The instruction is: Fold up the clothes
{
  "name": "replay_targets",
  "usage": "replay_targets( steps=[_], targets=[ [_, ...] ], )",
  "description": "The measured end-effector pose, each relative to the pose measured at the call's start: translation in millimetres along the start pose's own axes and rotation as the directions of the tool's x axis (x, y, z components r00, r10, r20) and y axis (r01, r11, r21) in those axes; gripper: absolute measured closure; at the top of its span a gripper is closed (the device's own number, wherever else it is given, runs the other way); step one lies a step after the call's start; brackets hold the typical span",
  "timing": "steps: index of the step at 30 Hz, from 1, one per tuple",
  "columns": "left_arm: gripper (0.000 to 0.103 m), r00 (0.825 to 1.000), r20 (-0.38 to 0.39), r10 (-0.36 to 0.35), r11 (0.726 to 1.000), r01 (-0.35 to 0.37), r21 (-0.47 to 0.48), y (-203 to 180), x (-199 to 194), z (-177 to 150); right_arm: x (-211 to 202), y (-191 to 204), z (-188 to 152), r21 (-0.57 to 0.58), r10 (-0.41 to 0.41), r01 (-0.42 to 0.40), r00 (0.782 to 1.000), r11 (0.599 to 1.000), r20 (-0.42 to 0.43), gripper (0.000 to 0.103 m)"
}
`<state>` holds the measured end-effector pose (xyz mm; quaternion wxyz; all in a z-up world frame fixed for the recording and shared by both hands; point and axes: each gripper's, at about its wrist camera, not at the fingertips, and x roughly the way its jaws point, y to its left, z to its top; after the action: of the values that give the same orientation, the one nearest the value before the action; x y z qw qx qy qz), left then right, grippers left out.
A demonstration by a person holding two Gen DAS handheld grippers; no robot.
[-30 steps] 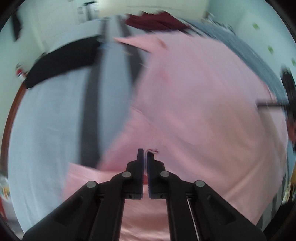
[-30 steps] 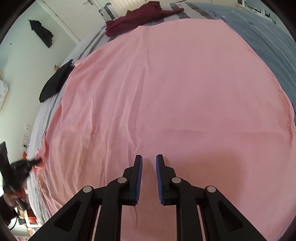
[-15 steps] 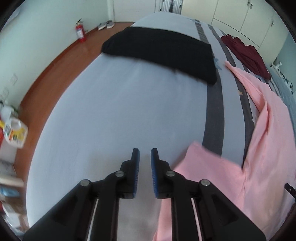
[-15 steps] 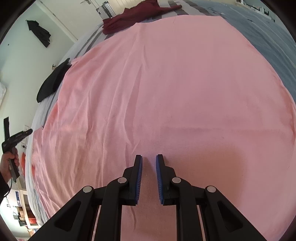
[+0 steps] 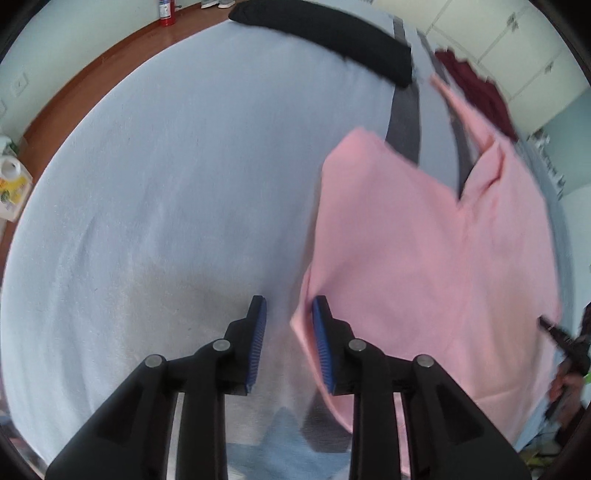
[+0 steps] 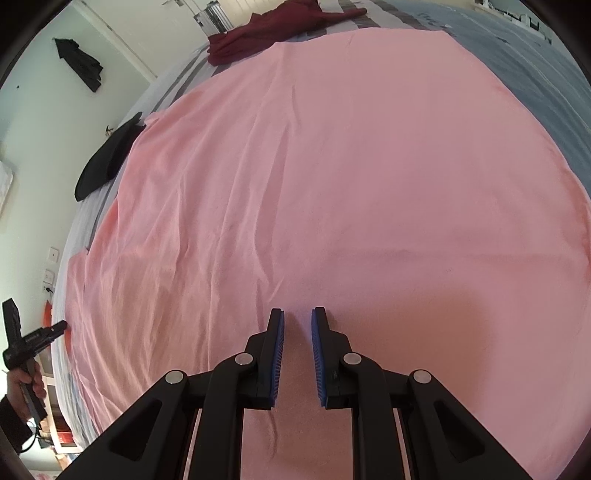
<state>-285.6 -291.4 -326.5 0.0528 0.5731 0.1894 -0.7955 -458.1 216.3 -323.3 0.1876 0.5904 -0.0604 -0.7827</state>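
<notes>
Lying flat on the bed (image 5: pixel 155 192), the pink cloth (image 6: pixel 351 184) is unheld: left tongs (image 5: pixel 288 314), just opening, and right tongs (image 6: pixel 297 321) stand parted, empty.

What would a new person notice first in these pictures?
First, the large pink garment spread flat on the bed, filling the right wrist view. Beyond its far edge lies a dark red garment, and a black garment lies past the bare sheet.

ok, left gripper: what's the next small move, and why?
Probably nudge the left gripper toward the pink garment and close on its near edge. Its jaws have just been opening and hold nothing; that edge lies by the right-hand finger, and the garment still lies unfolded on the bed.
</notes>
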Motion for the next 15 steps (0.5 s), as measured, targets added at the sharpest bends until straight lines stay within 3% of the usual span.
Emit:
replay_targets(
  steps=[2, 3, 4, 8, 13, 15],
  targets=[
    [0.085, 1.000, 0.003, 0.006, 1.000, -0.006, 0.022, -3, 2, 1, 0, 1, -1, 0.000, -0.001, 0.001, 1.000, 1.000, -0.001, 0.088],
    [0.099, 1.000, 0.005, 0.009, 0.999, -0.009, 0.034, -4, 3, 1, 0, 1, -1, 0.001, -0.001, 0.001, 1.000, 1.000, -0.001, 0.088],
    [0.101, 1.000, 0.008, 0.011, 0.999, -0.011, 0.037, -5, 3, 2, 0, 2, -1, 0.003, -0.001, 0.001, 1.000, 1.000, -0.001, 0.088],
    [0.101, 0.999, 0.045, -0.001, 1.000, 0.002, -0.019, 2, -15, -5, -1, 4, -2, 0.000, -0.007, 0.007, 1.000, 1.000, 0.002, 0.088],
    [0.103, 0.995, 0.064, 0.082, 0.989, -0.073, -0.130, 35, -31, -24, 1, 5, -3, -0.004, -0.011, 0.011, 1.000, 1.000, 0.002, 0.088],
    [0.103, 0.995, 0.056, 0.081, 0.982, -0.070, -0.173, 45, -31, -27, 1, 5, -3, -0.005, -0.013, 0.013, 1.000, 1.000, 0.002, 0.089]
  ],
)
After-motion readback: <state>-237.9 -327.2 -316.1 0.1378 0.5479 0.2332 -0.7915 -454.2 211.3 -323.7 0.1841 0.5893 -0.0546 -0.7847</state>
